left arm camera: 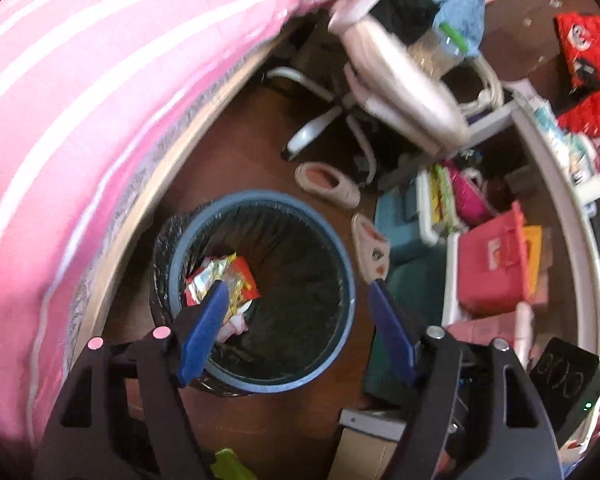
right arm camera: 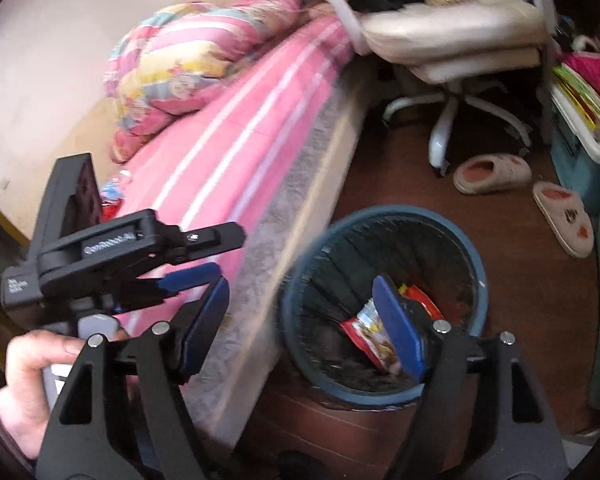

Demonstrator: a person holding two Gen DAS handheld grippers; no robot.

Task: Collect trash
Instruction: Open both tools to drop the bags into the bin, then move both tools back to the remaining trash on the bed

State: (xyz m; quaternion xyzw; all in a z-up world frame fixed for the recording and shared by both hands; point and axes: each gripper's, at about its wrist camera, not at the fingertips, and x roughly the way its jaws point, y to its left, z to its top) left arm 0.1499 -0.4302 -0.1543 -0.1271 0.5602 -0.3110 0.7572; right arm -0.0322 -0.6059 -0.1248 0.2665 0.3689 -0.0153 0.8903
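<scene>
A blue round bin (left arm camera: 342, 268) with a black liner stands on the brown floor beside the bed. Red and silver snack wrappers (left arm camera: 236, 276) lie inside it. My left gripper (left arm camera: 298, 292) is open and empty, hovering above the bin. In the right wrist view the bin (right arm camera: 478, 264) is at lower right with the wrappers (right arm camera: 366, 330) in it. My right gripper (right arm camera: 304, 308) is open and empty above the bin's left rim. The left gripper (right arm camera: 204, 274) shows there too, held in a hand over the bed edge.
A bed with a pink striped cover (left arm camera: 80, 100) runs along the left. A white swivel chair (left arm camera: 400, 80) stands beyond the bin, with two slippers (left arm camera: 326, 184) near it. Bins, boxes and a shelf (left arm camera: 492, 256) crowd the right. Red packets (left arm camera: 588, 48) lie at far right.
</scene>
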